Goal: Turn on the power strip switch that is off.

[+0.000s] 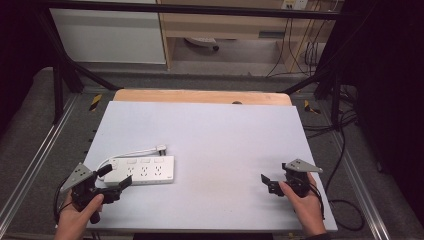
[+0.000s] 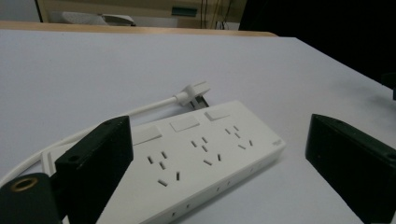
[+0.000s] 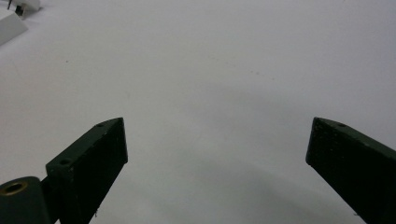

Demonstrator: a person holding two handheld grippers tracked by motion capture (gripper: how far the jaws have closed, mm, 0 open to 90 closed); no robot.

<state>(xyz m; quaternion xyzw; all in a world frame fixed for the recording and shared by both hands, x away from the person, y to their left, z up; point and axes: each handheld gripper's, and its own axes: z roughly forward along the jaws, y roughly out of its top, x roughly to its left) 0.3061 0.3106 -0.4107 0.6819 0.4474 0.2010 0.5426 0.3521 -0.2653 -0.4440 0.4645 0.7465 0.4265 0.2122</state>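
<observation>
You get even, soft overhead light on the pale desk [image 1: 210,135] while the room's edges fall to near black, shadows stay faint, and in both gripper views the near black jaws blur and the power strip [image 2: 196,158] looks slightly soft and grainy.

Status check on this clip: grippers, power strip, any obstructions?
Left gripper open, at the power strip's near-left corner, not gripping. Right gripper open, over bare table. Plug loose behind strip. Nothing in the way.
</observation>
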